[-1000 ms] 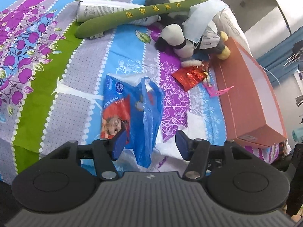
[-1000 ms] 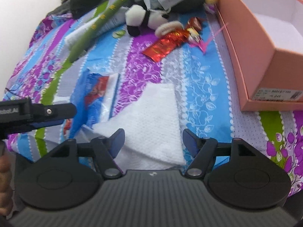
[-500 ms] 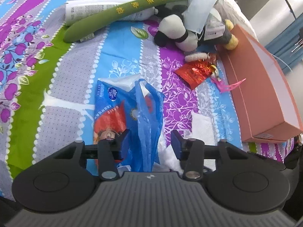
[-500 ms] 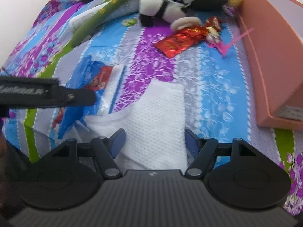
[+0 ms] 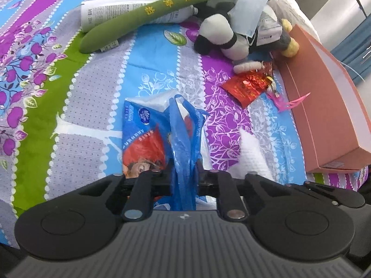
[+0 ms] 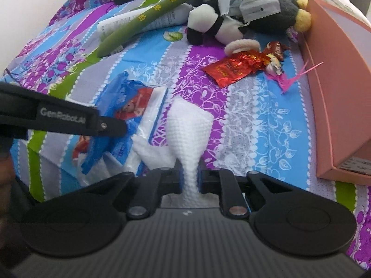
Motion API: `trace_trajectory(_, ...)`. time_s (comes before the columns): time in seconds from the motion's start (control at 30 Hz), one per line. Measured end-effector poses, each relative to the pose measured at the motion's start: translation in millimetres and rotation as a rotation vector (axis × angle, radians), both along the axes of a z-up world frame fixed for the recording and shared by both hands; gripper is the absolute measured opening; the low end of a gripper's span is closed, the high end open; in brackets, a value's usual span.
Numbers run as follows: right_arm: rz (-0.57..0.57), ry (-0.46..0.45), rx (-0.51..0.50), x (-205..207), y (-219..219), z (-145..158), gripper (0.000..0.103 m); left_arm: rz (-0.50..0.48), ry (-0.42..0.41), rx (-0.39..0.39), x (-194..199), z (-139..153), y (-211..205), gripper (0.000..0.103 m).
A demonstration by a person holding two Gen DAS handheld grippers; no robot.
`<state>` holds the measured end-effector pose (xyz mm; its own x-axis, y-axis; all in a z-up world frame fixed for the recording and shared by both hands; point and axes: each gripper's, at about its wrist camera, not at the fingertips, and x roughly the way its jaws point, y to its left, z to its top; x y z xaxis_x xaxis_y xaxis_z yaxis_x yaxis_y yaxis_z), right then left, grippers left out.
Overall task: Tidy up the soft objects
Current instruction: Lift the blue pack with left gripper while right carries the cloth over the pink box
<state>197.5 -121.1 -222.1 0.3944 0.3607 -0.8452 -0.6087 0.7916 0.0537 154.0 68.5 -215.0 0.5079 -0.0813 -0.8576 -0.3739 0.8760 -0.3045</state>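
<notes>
A blue plastic tissue pack point(image 5: 148, 134) lies on the patterned bedspread. My left gripper point(image 5: 184, 176) is shut on its blue bag handle point(image 5: 183, 143). My right gripper point(image 6: 190, 177) is shut on a white waffle cloth point(image 6: 187, 127), which bunches up between the jaws. The tissue pack point(image 6: 129, 111) lies left of the cloth in the right wrist view, with the left gripper's finger point(image 6: 69, 120) over it. The cloth point(image 5: 252, 153) shows right of the pack in the left wrist view.
A pink open box point(image 6: 336, 88) stands at the right edge of the bed. Farther back lie a panda plush point(image 5: 222, 39), a long green plush point(image 5: 148, 20), a white tube point(image 5: 116, 11), a face mask point(image 5: 252, 4) and a red foil packet point(image 5: 245, 85).
Both grippers have closed: the left on the blue bag handle, the right on the white cloth, which is now gathered and lifted at its near end.
</notes>
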Motion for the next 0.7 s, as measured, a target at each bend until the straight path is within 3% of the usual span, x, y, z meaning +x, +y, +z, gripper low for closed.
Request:
trace_trajectory(0.3, -0.082, -0.025, 0.033, -0.8, -22.2, 20.9, 0.015, 0.015, -0.061, 0.000, -18.4, 20.6, -4.9, 0.009)
trace_trajectory(0.7, -0.084, -0.090, 0.121, -15.0, -33.1, 70.7, 0.015, -0.028, -0.162, 0.024, -30.7, 74.9, -19.0, 0.009)
